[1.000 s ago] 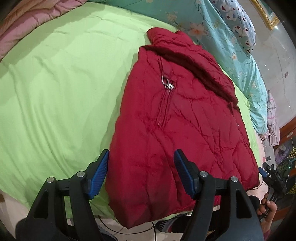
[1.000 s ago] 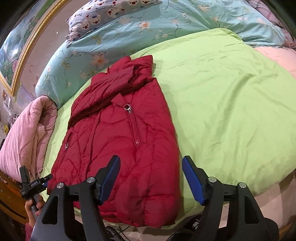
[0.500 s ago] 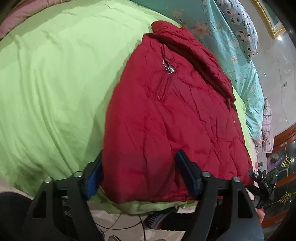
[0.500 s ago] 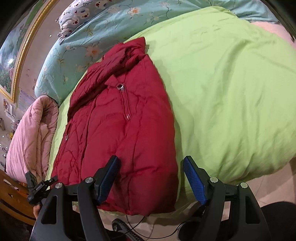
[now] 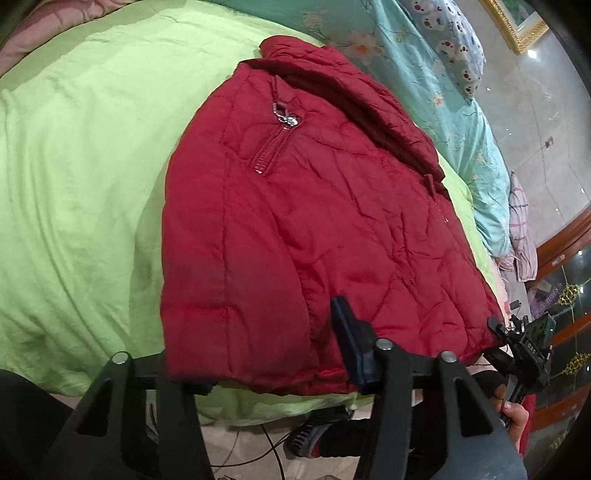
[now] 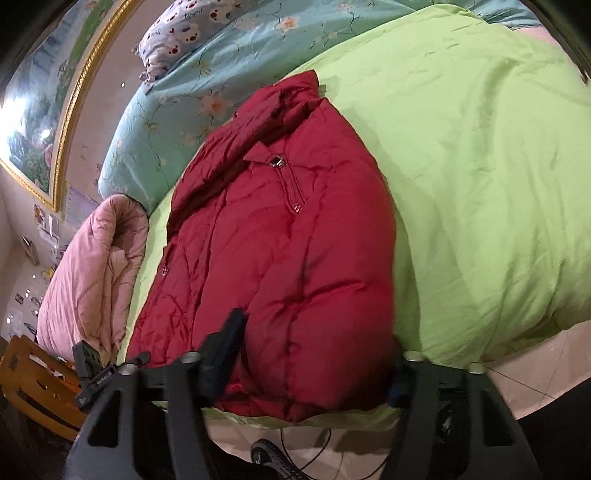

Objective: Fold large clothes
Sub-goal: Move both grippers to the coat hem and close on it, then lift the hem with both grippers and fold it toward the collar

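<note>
A red quilted jacket (image 5: 314, 229) lies folded lengthwise on a green bedsheet (image 5: 81, 147), collar away from me, hem at the bed's near edge. My left gripper (image 5: 266, 350) is open, its jaws straddling the hem's left corner; the left finger is hidden under the fabric. In the right wrist view the jacket (image 6: 288, 258) fills the middle. My right gripper (image 6: 314, 362) is open and straddles the hem's right corner, with the right finger partly hidden behind the cloth.
A teal floral duvet (image 6: 192, 88) and a patterned pillow (image 6: 192, 33) lie at the bed's head. A pink quilt (image 6: 88, 273) lies at the left beside a wooden chair (image 6: 33, 384). Cables (image 5: 266, 443) and a shoe lie on the floor below the bed edge.
Both grippers have moved forward and down from above the jacket to its hem, and their open jaws now enclose the hem's two corners. The jacket itself has not moved.
</note>
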`<state>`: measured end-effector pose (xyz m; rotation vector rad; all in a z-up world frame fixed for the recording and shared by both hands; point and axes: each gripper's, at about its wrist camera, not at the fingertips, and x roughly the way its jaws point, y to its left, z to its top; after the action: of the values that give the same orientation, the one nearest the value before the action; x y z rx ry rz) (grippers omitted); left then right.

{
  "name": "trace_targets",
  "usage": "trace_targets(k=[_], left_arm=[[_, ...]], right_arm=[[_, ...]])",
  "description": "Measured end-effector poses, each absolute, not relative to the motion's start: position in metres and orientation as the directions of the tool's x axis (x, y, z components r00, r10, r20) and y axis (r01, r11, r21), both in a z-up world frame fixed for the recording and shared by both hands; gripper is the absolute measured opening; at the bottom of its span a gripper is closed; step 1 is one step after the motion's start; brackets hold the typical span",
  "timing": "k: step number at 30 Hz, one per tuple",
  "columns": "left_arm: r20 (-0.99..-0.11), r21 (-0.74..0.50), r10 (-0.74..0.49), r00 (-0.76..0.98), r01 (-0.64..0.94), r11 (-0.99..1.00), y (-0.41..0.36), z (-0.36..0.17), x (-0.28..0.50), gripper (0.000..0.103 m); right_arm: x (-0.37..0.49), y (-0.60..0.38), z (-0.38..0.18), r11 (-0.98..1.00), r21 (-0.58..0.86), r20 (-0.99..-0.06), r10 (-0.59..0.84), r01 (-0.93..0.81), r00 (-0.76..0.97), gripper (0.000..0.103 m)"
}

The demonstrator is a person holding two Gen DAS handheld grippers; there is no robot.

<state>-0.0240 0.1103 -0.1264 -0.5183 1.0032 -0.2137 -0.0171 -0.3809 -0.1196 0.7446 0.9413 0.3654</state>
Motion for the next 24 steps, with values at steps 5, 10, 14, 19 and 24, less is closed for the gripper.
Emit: trace_targets(k=[5, 10, 14, 19, 24], left_arm=[[-0.756, -0.535, -0.427, 0.497, -0.093, 0.840, 0.111, -0.135, -0.019, 0.051], [-0.744, -0.536, -0.426, 0.514, -0.078, 0.841, 0.112, -0.130, -0.020, 0.039], [-0.741, -0.533, -0.422, 0.522, -0.074, 0.843, 0.114, -0.127, -0.021, 0.033], [-0.724, -0.522, -0.414, 0.552, -0.046, 0.852, 0.110, -0.114, -0.023, 0.020], [-0.684, -0.524, -0.420, 0.596, -0.001, 0.852, 0.106, -0.091, -0.020, 0.016]], right_arm=[[-0.016, -0.381, -0.131, 0.676, 0.734, -0.590, 0.593, 0.058, 0.548, 0.057], [-0.017, -0.378, -0.128, 0.713, 0.699, -0.619, 0.564, 0.055, 0.547, 0.052], [-0.019, -0.378, -0.123, 0.715, 0.697, -0.623, 0.568, 0.052, 0.538, 0.049], [-0.020, -0.379, -0.120, 0.724, 0.689, -0.621, 0.560, 0.040, 0.549, 0.033], [-0.015, -0.378, -0.099, 0.703, 0.711, -0.572, 0.588, -0.010, 0.572, 0.021]])
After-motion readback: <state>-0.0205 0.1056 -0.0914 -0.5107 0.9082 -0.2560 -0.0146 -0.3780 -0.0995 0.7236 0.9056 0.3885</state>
